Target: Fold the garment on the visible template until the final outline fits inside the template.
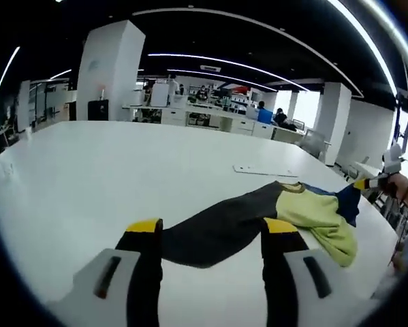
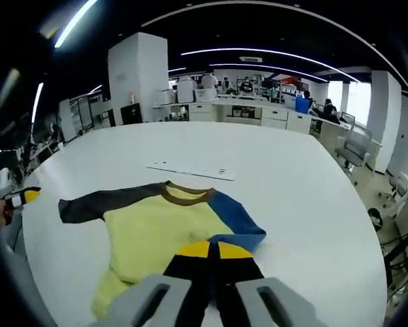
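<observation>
My left gripper [image 1: 211,233] stands with its jaws wide apart, holding nothing; the dark grey sleeve of the garment [image 1: 272,218] lies on the white table [image 1: 122,170] between and just beyond its tips. My right gripper [image 2: 213,250] has its jaws pressed together over the yellow body's near edge beside the blue sleeve; I cannot tell whether cloth is pinched. Beyond the collar lies a pale strip [image 2: 190,169].

Bright ceiling strip lights, sharp centre, fisheye-bent edges.
</observation>
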Motion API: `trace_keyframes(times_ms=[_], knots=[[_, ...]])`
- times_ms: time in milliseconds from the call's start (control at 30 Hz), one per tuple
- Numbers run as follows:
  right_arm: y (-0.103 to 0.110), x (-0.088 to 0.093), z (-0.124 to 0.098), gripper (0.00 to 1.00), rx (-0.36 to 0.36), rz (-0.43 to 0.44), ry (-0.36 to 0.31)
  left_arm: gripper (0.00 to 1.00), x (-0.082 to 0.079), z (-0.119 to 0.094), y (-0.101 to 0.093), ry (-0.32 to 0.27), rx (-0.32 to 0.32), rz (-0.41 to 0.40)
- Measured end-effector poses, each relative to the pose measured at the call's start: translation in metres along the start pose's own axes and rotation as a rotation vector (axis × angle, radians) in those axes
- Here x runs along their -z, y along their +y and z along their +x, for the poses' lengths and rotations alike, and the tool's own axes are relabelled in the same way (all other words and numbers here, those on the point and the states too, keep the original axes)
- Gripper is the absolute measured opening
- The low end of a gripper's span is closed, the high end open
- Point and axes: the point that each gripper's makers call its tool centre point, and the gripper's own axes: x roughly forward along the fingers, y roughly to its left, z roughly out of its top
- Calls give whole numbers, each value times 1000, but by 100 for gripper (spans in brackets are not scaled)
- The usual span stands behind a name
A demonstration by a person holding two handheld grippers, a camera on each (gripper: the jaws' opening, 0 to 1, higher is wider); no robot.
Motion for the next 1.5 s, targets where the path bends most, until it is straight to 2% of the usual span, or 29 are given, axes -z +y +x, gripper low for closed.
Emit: trace_keyframes(times_ms=[133,300,367,467,633,800,1167,1200,1267,1300,1400,1500], knots=[[27,11,2,0,-18,-73,26,55,-5,-6,-4,-10,9,32],[55,32,5,0,-32,-112,53,54,-10,-10,-9,-26,8,95],[66,43,7,0,-44,-103,76,54,-9,-9,-9,-22,0,108],[77,56,10,0,-50,-110,94,54,-5,-9,-13,-17,15,97],[93,86,19,0,-80,-112,160,54,-1,-10,-15,-13,16,94],[101,101,24,0,-107,-98,196,55,4,-11,-21,-2,29,112],[103,104,31,1,-146,-94,214,59,3,-13,-27,-9,38,123],[104,103,30,2,-163,-89,213,60,3,-13,-28,-9,41,123],[108,99,25,10,-200,-7,204,61,3,-14,-30,-5,44,124],[108,92,21,14,-201,24,178,62,3,-14,-30,-3,46,125],[105,83,9,29,-209,10,160,64,3,-16,-33,-5,53,132],[100,74,-4,35,-212,37,138,67,0,-17,-36,-19,64,129]])
